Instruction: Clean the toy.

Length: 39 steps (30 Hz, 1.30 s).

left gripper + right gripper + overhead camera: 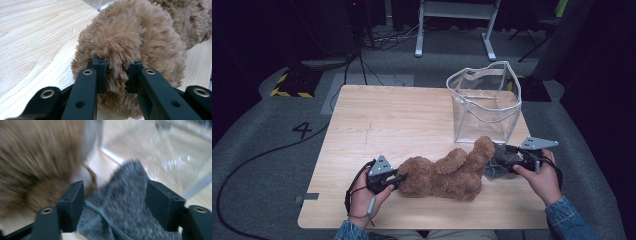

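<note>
Dark grey floor with trailing cables and a floor-marked "4" surrounds one pale wooden counter [362,125].

At about seven o'clock on the counter, the left claw [398,176] is clamped on a tuft of plush at the near end of the one brown teddy bear [447,172]; in the left gripper view its pads sink into the fur [117,62]. The bear lies on its side along the front edge, stretching from roughly six to four o'clock.

Next, at the bear's right end, sits one grey knitted garment [497,165], touching the plush. The right claw [512,157] stands apart around this knit; in the right gripper view the fabric [130,195] lies between the jaws without being pinched.

Behind, at about two o'clock, stands one clear plastic bag [484,100], upright and open at the top, just beyond the bear's raised limb.

By my judgement the bear is light, soft and squashy, not fragile and not slippery; fur compresses, so a deep bite on a limb or the body will hold better than a tuft. The knit is limp and stretchy, best taken at a bunched fold.
</note>
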{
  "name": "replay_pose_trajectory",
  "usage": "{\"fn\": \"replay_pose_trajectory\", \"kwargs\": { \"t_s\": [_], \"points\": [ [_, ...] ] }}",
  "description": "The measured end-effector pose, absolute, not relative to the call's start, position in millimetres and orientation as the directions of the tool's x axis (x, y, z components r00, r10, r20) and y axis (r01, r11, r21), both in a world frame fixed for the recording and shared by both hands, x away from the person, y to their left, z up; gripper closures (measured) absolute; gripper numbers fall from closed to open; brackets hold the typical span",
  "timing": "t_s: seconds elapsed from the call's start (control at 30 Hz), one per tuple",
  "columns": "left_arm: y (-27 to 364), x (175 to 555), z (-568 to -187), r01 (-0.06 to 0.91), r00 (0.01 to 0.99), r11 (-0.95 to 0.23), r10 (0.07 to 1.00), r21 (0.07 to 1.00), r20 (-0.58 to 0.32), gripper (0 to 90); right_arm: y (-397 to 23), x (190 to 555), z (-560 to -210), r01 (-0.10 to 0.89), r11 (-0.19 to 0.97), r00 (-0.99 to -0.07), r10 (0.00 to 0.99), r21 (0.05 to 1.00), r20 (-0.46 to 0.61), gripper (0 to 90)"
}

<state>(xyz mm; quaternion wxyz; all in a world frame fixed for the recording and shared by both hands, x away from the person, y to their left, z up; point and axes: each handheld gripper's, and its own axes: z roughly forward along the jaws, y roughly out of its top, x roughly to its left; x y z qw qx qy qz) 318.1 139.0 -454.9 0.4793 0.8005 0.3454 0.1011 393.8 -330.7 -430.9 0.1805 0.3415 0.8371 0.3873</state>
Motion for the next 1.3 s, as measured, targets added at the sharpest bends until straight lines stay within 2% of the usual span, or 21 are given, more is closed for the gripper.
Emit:
{"fn": "replay_pose_trajectory", "kwargs": {
  "t_s": [0.07,0.23,0.3,0.33,0.37,0.4,0.43,0.53,0.7,0.77,0.8,0.83,0.93,1.07,1.13,1.17,1.2,1.23,1.3],
  "points": [
    [141,318,-457,0.459,0.743,-0.286,0.643,0.841,-0.187,75.2,-325,404,-447,0.439,0.516,-0.693,0.715,0.735,-0.088,27.0],
    [143,316,-458,0.461,0.747,-0.275,0.634,0.844,-0.201,75.1,-318,422,-471,0.465,0.562,-0.689,0.715,0.685,-0.12,25.1],
    [144,316,-459,0.468,0.748,-0.265,0.627,0.843,-0.218,74.8,-317,428,-484,0.48,0.605,-0.689,0.709,0.636,-0.154,34.3],
    [144,316,-459,0.468,0.748,-0.265,0.627,0.843,-0.218,74.8,-317,428,-484,0.487,0.597,-0.689,0.711,0.637,-0.14,42.4],
    [144,317,-460,0.457,0.749,-0.262,0.628,0.85,-0.209,74.8,-317,428,-484,0.487,0.597,-0.689,0.711,0.637,-0.14,42.4],
    [145,317,-460,0.461,0.747,-0.259,0.63,0.849,-0.213,74.7,-318,427,-482,0.486,0.607,-0.697,0.703,0.629,-0.14,55.0],
    [145,317,-461,0.462,0.745,-0.255,0.63,0.849,-0.216,74.7,-319,422,-478,0.469,0.658,-0.712,0.676,0.589,-0.189,68.2],
    [144,316,-460,0.46,0.746,-0.257,0.632,0.85,-0.212,74.7,-321,416,-474,0.488,0.652,-0.706,0.685,0.581,-0.176,71.9],
    [144,318,-462,0.464,0.74,-0.241,0.634,0.852,-0.224,74.7,-333,390,-442,0.459,0.56,-0.701,0.705,0.69,-0.106,72.6],
    [144,319,-464,0.462,0.736,-0.234,0.64,0.856,-0.223,74.7,-335,378,-422,0.424,0.541,-0.71,0.697,0.727,-0.104,72.6],
    [144,319,-464,0.465,0.731,-0.229,0.644,0.856,-0.225,74.8,-334,365,-402,0.38,0.538,-0.719,0.683,0.753,-0.125,72.6],
    [144,319,-464,0.465,0.731,-0.229,0.644,0.856,-0.225,74.8,-334,365,-402,0.38,0.538,-0.719,0.683,0.753,-0.125,72.6],
    [143,319,-463,0.466,0.726,-0.228,0.651,0.855,-0.222,74.8,-325,346,-370,0.292,0.538,-0.75,0.642,0.791,-0.16,72.5],
    [142,321,-463,0.463,0.726,-0.235,0.654,0.855,-0.213,74.9,-284,323,-343,0.182,0.524,-0.82,0.548,0.832,-0.165,72.4],
    [142,321,-463,0.463,0.724,-0.231,0.655,0.856,-0.215,74.8,-246,316,-340,0.134,0.547,-0.872,0.462,0.826,-0.164,72.4],
    [142,321,-463,0.463,0.724,-0.231,0.655,0.856,-0.215,74.8,-246,316,-340,0.134,0.547,-0.872,0.462,0.826,-0.164,72.4],
    [142,321,-463,0.461,0.726,-0.235,0.654,0.856,-0.211,74.8,-233,318,-340,0.092,0.555,-0.89,0.419,0.827,-0.182,72.4],
    [143,320,-461,0.466,0.721,-0.23,0.659,0.855,-0.215,74.9,-207,317,-342,0.074,0.549,-0.914,0.371,0.833,-0.164,72.3],
    [143,320,-460,0.469,0.718,-0.224,0.66,0.854,-0.221,75.0,-194,317,-343,0.06,0.552,-0.925,0.345,0.831,-0.162,72.3]
  ]
}}
